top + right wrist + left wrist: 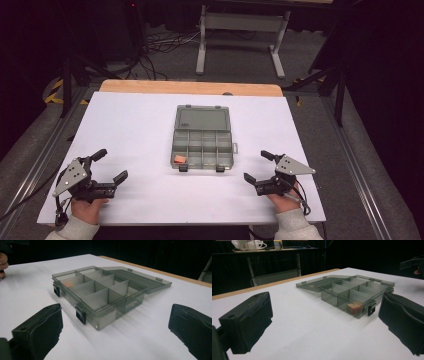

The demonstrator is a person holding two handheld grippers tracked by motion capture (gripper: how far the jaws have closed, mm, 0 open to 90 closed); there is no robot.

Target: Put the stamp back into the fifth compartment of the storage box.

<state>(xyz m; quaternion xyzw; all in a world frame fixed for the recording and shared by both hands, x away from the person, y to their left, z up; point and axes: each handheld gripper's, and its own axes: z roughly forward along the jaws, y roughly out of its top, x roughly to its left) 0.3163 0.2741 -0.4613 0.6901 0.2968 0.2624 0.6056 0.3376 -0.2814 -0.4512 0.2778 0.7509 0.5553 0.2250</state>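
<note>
**Organizer box open at table centre, both grippers standing off**

While resting near the table's [125, 115] near edge, flanking the organizer box [203, 146] from both sides, well apart from it. Left gripper [111, 165] gaping wide, holding nothing; right gripper [256, 166] likewise wide and empty. Box lying mid-table, lid [202, 120] folded flat toward the far edge, long axis running near-to-far. Orange piece [179, 159] sitting in the near-left compartment, so lying closer to the left gripper, probably its pick.
</note>
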